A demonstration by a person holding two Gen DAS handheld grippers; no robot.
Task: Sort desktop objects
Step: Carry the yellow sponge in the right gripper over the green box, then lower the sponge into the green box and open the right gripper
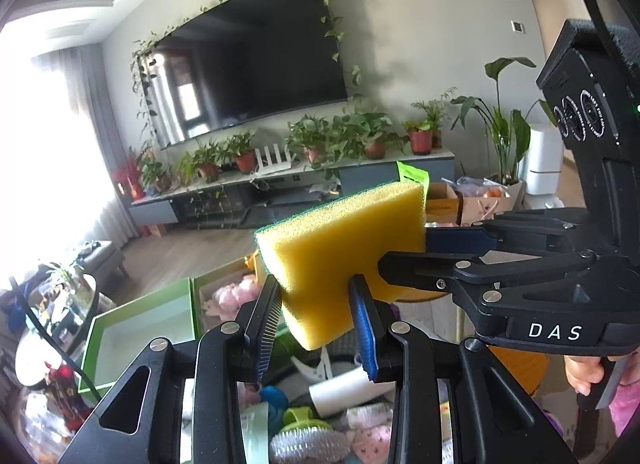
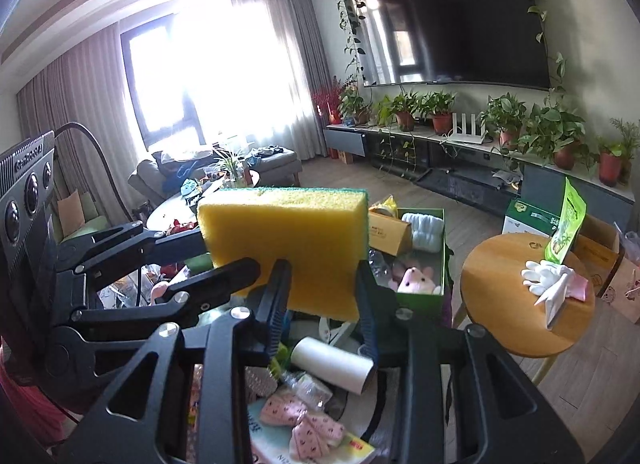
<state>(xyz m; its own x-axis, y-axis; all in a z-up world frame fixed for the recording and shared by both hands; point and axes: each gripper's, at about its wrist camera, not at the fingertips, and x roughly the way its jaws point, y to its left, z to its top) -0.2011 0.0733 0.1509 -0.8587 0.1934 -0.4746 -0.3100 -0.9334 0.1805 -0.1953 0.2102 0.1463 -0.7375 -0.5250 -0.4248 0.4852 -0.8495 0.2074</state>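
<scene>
Left wrist view: the left tongs are clamped on the lower end of a yellow sponge with a green scouring back, held in the air above the cluttered worktop. The right tongs come in from the right, pinching the sponge's other end.

Right wrist view: the right tongs grip the sponge from below, the left tongs hold its left end. Beneath lie a white roll and pink socks; a round wooden table stands to the right.
</scene>
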